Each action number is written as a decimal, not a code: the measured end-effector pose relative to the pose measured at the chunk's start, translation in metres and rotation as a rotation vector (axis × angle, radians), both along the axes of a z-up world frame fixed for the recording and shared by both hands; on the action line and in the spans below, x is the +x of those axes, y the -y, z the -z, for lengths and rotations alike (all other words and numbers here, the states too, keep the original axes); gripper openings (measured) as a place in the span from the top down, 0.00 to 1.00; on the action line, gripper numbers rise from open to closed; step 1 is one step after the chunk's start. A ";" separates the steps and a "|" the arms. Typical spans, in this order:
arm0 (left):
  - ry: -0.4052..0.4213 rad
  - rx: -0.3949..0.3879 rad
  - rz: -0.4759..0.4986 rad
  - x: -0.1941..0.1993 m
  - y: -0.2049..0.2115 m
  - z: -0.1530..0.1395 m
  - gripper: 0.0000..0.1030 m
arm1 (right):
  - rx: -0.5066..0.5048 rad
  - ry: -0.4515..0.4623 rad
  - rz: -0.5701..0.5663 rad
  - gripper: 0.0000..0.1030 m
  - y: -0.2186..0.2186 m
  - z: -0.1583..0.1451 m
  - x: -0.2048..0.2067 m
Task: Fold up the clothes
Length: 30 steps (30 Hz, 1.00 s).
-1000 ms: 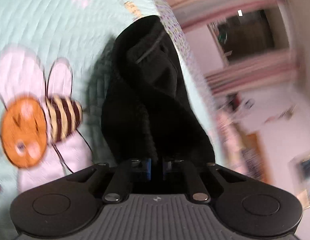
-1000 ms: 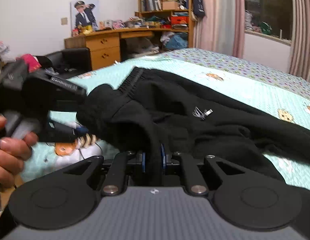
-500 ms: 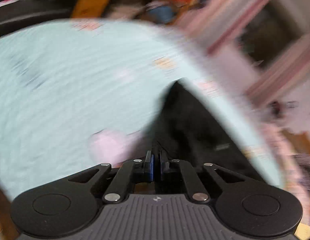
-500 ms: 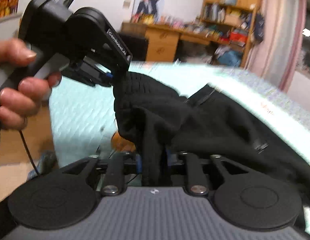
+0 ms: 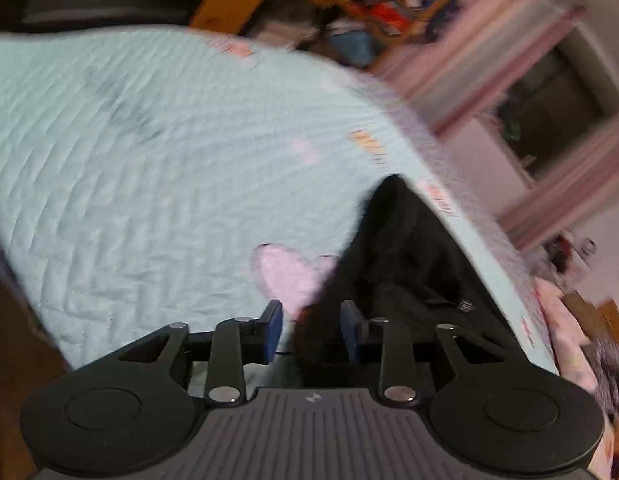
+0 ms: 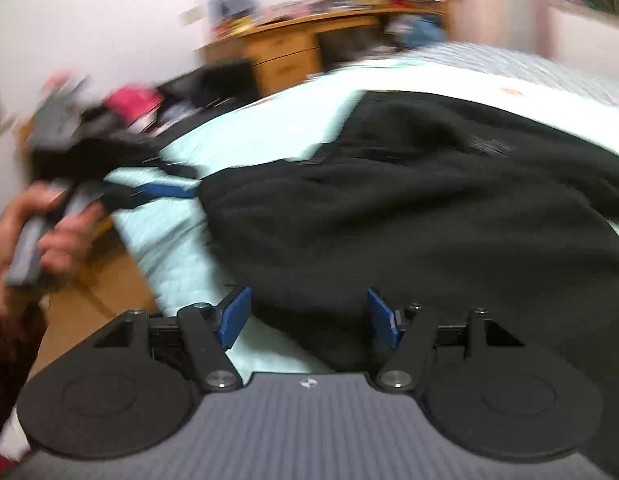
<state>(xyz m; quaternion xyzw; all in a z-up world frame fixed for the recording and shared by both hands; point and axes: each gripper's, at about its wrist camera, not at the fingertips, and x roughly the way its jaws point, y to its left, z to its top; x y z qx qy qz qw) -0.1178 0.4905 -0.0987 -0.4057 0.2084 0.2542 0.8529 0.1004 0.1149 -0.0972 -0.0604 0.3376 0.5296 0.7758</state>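
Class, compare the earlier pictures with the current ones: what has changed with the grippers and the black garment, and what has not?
Both grippers, left gripper and right gripper, released the black garment; their jaws are opening. The lifted fabric dropped onto the bed. The garment stays on the bed.

Both grippers — left gripper [image 5: 311, 334], right gripper [image 6: 309, 320] — black bodies, blue pads, silver screws, ribbed grey backs.

A black fleece garment [image 6: 409, 216] lies rumpled and partly folded on the quilted bed.
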 end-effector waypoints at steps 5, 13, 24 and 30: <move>-0.099 0.221 0.100 0.037 0.037 -0.013 0.31 | 0.050 -0.106 0.286 0.36 0.080 0.005 0.020; -0.401 0.266 0.118 0.077 0.041 0.013 0.43 | 0.040 -0.133 0.649 0.35 0.189 0.023 0.023; -0.200 0.400 0.089 0.064 0.100 -0.057 0.33 | 0.215 -0.220 0.736 0.34 0.229 0.023 0.040; -0.508 0.311 0.284 0.134 0.111 0.010 0.49 | 0.282 -0.337 0.772 0.34 0.253 0.049 0.043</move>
